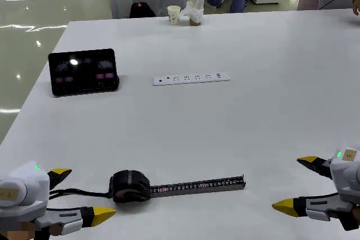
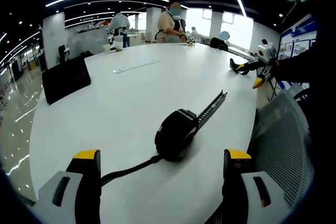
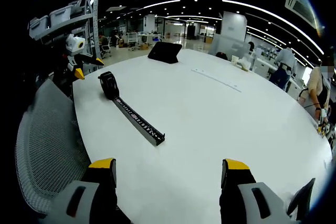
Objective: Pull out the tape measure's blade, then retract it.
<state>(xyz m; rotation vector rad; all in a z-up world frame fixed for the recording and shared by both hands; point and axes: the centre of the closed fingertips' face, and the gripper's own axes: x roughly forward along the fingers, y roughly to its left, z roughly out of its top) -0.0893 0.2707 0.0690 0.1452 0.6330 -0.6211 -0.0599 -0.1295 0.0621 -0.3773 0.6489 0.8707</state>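
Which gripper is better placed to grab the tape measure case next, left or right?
Left, probably. The left gripper sits open right beside the tape measure case, framed between its jaws. The right gripper, also open, sits beyond the far end of the blade.

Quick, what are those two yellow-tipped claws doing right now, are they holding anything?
Left gripper: open, holding nothing; the black tape measure lies just ahead of its fingers.
Right gripper: open, holding nothing.

The tape measure (image 1: 130,186) lay by the worktop's (image 1: 270,111) near edge, blade (image 1: 198,185) running right; tablet (image 1: 83,71) by the left edge, 2 cups (image 1: 196,5) at the far edge.
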